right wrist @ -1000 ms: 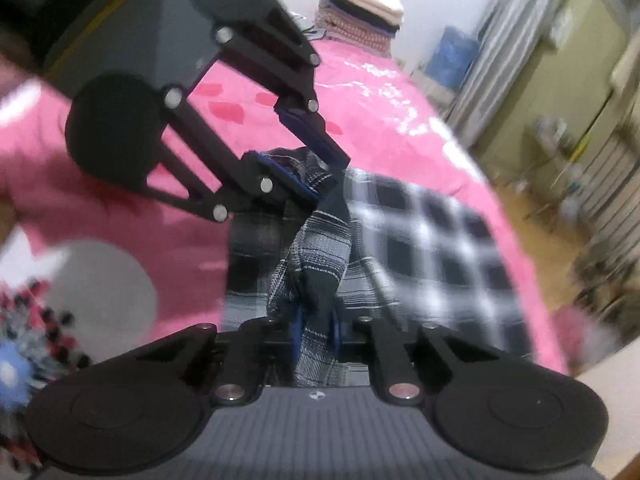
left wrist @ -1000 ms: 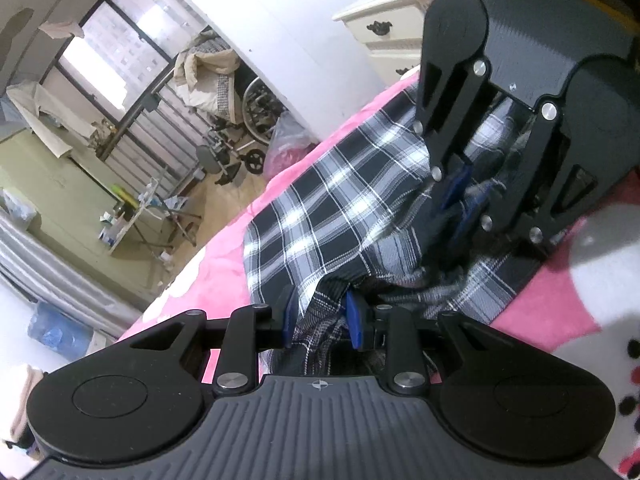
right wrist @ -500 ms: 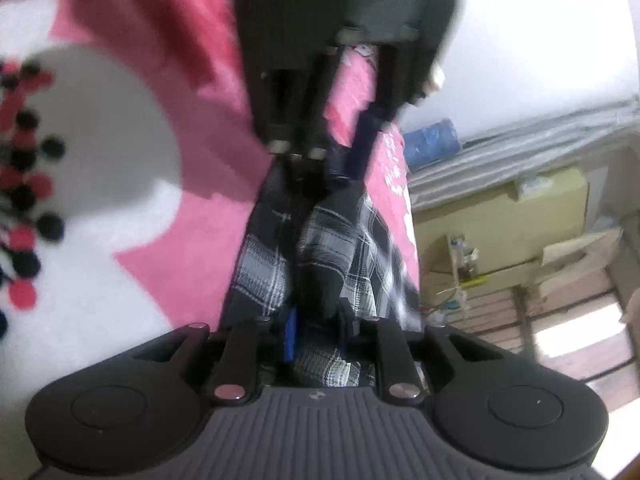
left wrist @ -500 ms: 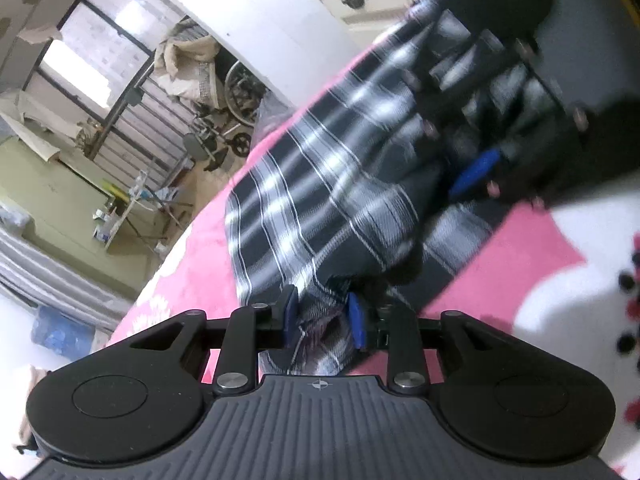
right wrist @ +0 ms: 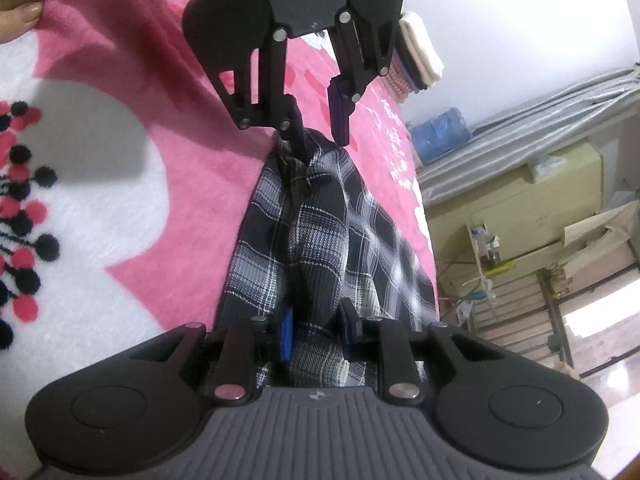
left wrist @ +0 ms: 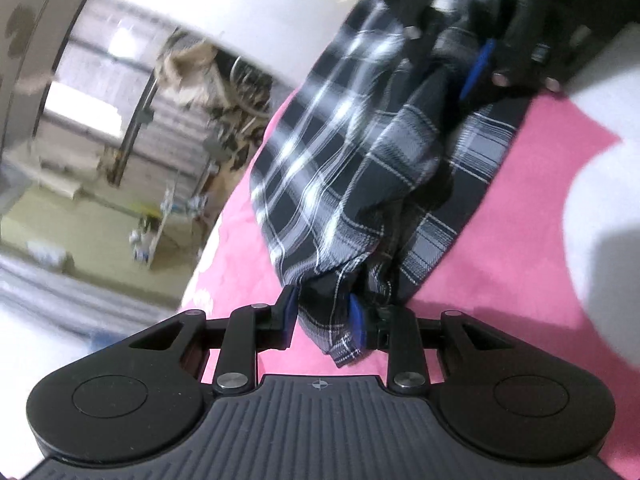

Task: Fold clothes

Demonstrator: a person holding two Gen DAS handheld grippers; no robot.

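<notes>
Left gripper point(left wrist: 324, 316) at the near edge of its view: blue pads part-way apart, a bunched corner of the plaid garment point(left wrist: 348, 168) between them, cloth against the right-hand pad and a gap showing at the other, so the hold looks loose or being let go; I cannot tell which. Right gripper point(right wrist: 316, 330): pads drawn in on a thick fold of the same cloth, holding it. The garment runs as a long ridge between the two tools, its lower layers on the pink blanket point(right wrist: 192, 216). To fold well, I judge: keep both ends level, lay the ridge down flat with edges matched, and avoid dragging the pile beneath. Cloth is thin woven check, black with white and grey lines, limp, creasing easily. Blanket is fleecy, pink with white patches and dotted motifs. Farther off, folded clothes point(right wrist: 416, 56) are stacked at the bed's end.
</notes>
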